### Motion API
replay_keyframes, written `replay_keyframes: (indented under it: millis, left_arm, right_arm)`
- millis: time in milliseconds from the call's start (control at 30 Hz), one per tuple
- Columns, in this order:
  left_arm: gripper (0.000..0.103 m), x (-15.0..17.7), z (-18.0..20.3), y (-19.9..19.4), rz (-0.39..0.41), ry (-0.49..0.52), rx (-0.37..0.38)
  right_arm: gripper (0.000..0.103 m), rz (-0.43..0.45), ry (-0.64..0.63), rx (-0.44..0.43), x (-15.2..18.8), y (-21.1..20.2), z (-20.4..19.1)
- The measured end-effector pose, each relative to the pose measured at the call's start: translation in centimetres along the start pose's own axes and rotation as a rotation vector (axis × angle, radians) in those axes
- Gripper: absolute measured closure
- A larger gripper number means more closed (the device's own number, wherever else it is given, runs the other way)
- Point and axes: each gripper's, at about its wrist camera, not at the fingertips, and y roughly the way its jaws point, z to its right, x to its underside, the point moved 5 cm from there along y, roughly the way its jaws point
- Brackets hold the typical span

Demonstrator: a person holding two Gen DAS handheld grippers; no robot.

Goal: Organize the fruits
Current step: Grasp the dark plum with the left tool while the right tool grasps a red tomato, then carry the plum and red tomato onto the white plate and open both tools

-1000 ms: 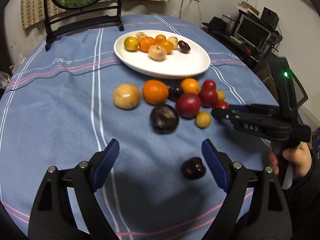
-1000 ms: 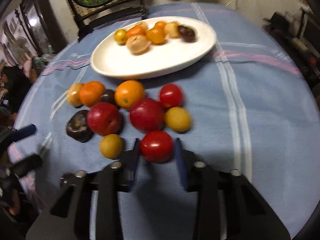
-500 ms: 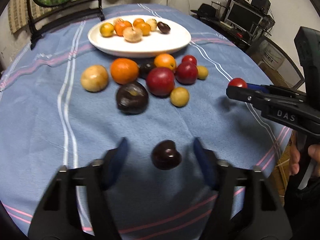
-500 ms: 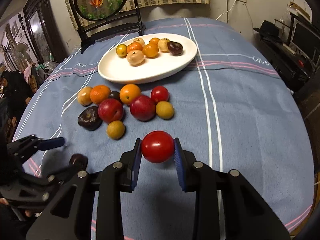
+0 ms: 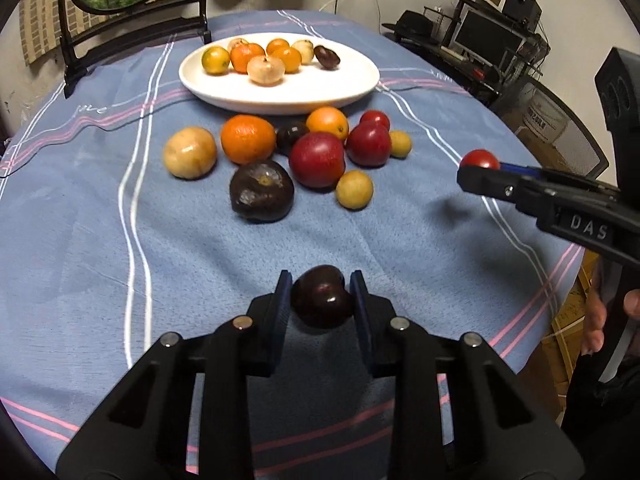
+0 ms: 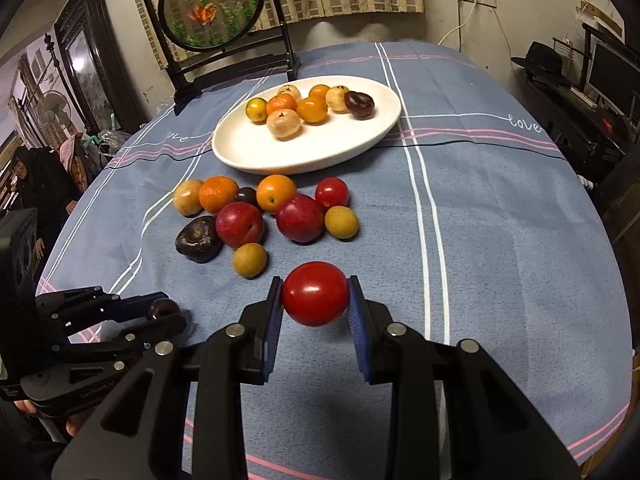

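Note:
My left gripper (image 5: 320, 294) is shut on a small dark plum (image 5: 322, 296) near the table's front edge; its blue pads press on both sides. The same gripper (image 6: 160, 312) shows at the lower left of the right wrist view. My right gripper (image 6: 315, 300) is shut on a red tomato (image 6: 315, 299), held above the cloth. In the left wrist view that gripper (image 5: 478, 170) reaches in from the right with the tomato (image 5: 480, 158). A white oval plate (image 5: 340, 88) at the back holds several small fruits. Loose fruits (image 5: 316, 158) lie in a cluster in front of it.
A blue striped cloth (image 5: 100, 220) covers the round table. A framed round screen on a black stand (image 6: 216, 20) rises behind the plate. A thin black cable (image 6: 460, 144) crosses the cloth by the plate. Desk clutter and a monitor (image 5: 488, 38) stand off to the right.
The left gripper came down around the dark plum and shut on it. The right gripper lifted the red tomato off the cloth and drew it back from the cluster.

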Motion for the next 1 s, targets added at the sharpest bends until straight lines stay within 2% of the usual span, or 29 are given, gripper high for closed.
replay_keyframes:
  millis: [200, 533, 767, 900, 1000]
  left_arm:
    - [0.073, -0.7, -0.6, -0.9, 0.024, -0.009, -0.009]
    - [0.073, -3.9, -2.9, -1.1, 0.065, -0.040, -0.033]
    - [0.073, -9.4, -5.0, -1.0, 0.091, -0.023, -0.070]
    - [0.073, -14.4, -6.7, 0.6, 0.092, -0.024, -0.104]
    - [0.073, -17.6, -8.0, 2.5, 0.085, -0.052, -0.098]
  right_arm:
    - [0.071, -0.004, -0.003, -0.008, -0.1, 0.1, -0.3]
    - [0.071, -0.021, -0.011, -0.014, -1.4, 1.4, -0.2]
    - [0.071, -0.020, -0.077, -0.008, -4.6, 2.1, -1.0]
    - [0.071, -0.003, -0.112, 0.018, -8.6, 3.1, -0.5]
    - [0.071, -0.002, -0.111, 0.003, -12.1, 5.1, 0.1]
